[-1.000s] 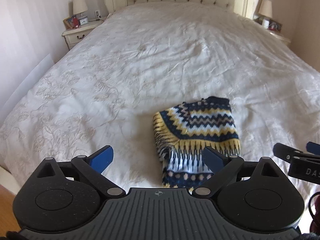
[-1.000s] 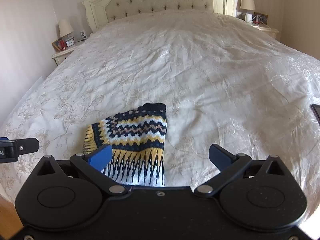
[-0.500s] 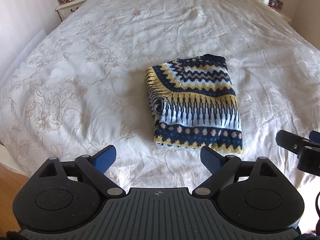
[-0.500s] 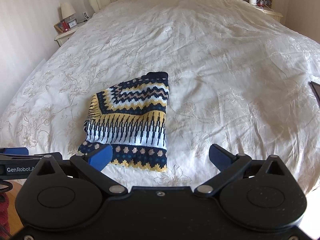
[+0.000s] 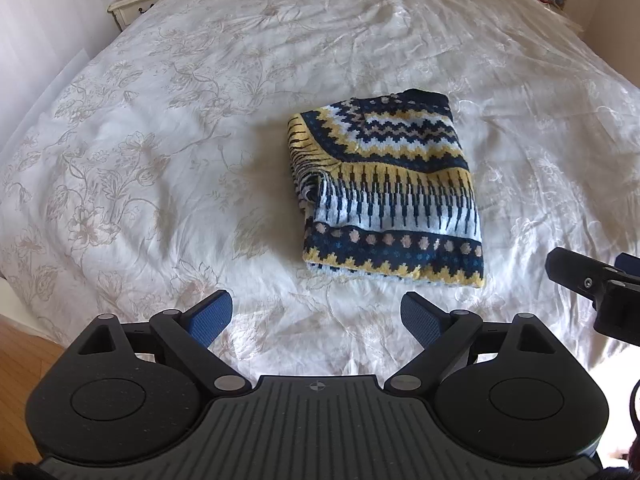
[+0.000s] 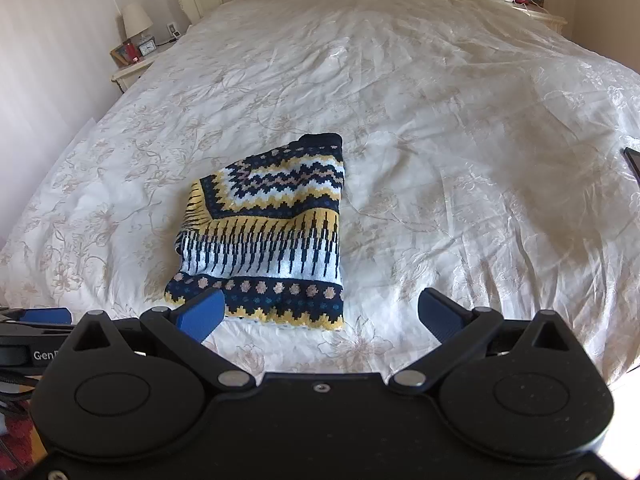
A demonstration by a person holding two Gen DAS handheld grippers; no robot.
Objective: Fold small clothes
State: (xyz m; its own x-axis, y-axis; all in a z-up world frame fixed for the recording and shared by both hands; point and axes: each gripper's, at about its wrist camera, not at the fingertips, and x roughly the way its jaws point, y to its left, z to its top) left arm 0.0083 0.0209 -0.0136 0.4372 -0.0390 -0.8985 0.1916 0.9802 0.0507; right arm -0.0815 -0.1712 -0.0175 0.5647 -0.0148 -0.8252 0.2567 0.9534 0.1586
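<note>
Left wrist view: knitted sweater [image 5: 386, 196] is seen lying folded into a compact rectangle on the white bedspread [image 5: 160, 140], near the foot edge, patterned hem band nearest the camera. Left gripper [image 5: 316, 318] is held with fingers spread wide, nothing between the blue pads [image 5: 210, 318], hovering short of the garment and offset to its left side; no contact is made. Right gripper [image 6: 318, 316] is likewise spread wide and empty, its left pad overlapping the hem corner in the picture only; whether it touches cannot be told, a gap looks more likely. In the left view the right gripper's tip is seen at the frame's right edge, beside the hem, apart from the cloth. Both tools are angled down at the near edge, probably so the hem can be approached from the open side. The fold is judged largely done: edges roughly aligned, though a loose bunched layer shows along the left side. If another fold is wanted, the hem corners would be the natural grip points. Nightstand [image 6: 128, 70] with lamp [image 6: 136, 20] stands well away.
</note>
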